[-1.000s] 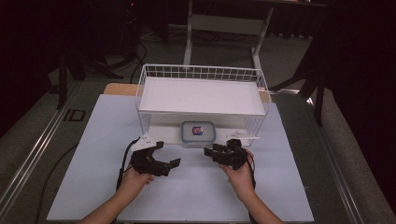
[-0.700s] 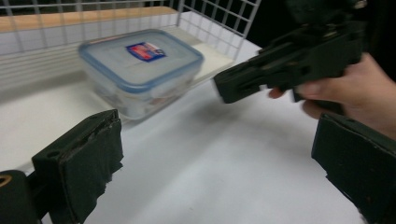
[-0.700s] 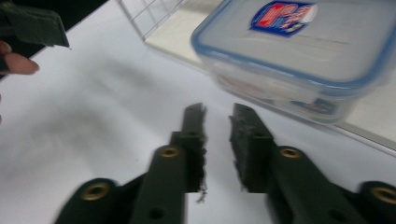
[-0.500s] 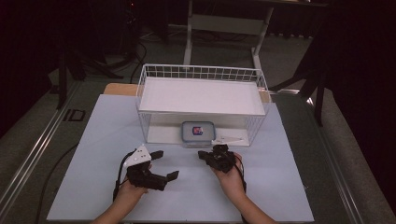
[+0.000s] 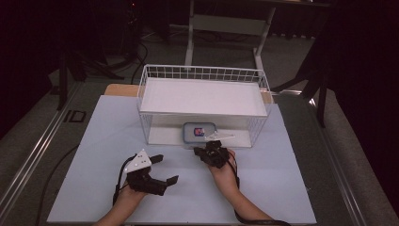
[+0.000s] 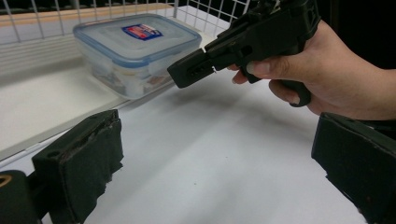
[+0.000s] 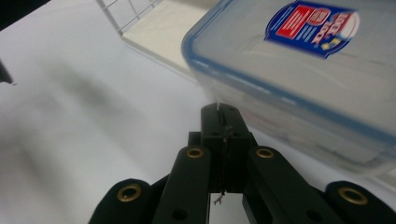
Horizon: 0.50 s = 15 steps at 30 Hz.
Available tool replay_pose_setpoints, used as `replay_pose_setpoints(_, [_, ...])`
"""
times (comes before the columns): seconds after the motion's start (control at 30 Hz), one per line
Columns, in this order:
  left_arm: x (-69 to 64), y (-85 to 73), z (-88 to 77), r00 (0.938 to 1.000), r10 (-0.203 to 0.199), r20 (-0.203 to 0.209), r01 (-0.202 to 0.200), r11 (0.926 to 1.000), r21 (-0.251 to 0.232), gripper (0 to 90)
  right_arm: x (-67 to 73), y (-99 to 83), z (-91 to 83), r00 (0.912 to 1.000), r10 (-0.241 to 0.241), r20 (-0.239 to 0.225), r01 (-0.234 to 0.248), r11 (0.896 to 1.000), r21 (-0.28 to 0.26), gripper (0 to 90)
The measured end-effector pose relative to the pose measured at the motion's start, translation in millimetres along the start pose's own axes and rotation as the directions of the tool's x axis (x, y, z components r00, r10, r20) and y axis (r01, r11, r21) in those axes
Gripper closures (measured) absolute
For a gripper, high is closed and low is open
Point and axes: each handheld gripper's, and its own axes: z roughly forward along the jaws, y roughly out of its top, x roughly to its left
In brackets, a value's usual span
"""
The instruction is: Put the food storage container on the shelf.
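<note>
Lying flat under the wire basket (image 5: 256,101) shelf near its front edge, the plastic box (image 5: 197,132) (blue-rimmed lid up) has its long axis left-right, while the right gripper (image 5: 200,151), clenched on nothing, points at it and the left gripper (image 5: 165,169) stands released.

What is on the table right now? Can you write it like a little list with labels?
Container: clear plastic box with a blue-rimmed lid, under the shelf
Shelf: white wire rack on the table
Right gripper: jaws shut, nothing between them, tip close to the box
Left gripper: jaws open, holding nothing, nearer the person
Box touched: cannot tell
</note>
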Motion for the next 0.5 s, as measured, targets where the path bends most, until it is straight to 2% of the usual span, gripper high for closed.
replay_pose_setpoints(0.17, [0.1,0.3,-0.2,1.0000,0.001,-0.003,-0.001,1.0000,0.001,3.0,-5.1,2.0,4.8,0.9994,0.003,0.033,-0.003,1.000,0.004,90.0])
replay_pose_setpoints(0.3, [0.2,0.0,-0.2,1.0000,0.001,-0.009,-0.001,1.0000,0.008,3.0,-10.2,2.5,8.0,0.9990,0.030,0.033,-0.030,1.000,-0.006,90.0])
replay_pose_setpoints(0.33, [-0.3,-0.1,-0.5,0.9997,0.012,-0.020,-0.012,0.9999,0.000,3.0,-13.2,3.4,9.2,0.9985,0.047,0.029,-0.047,0.999,-0.010,90.0])
replay_pose_setpoints(0.4, [-0.3,0.1,-0.7,0.9996,0.016,-0.024,-0.016,0.9999,0.000,3.0,-15.0,4.7,10.1,0.9981,0.051,0.035,-0.050,0.999,-0.015,90.0])
replay_pose_setpoints(0.5, [1.0,0.2,-1.6,0.9998,-0.005,-0.021,0.005,1.0000,-0.005,3.0,-18.3,7.3,11.8,0.9974,0.055,0.046,-0.054,0.998,-0.021,90.0])
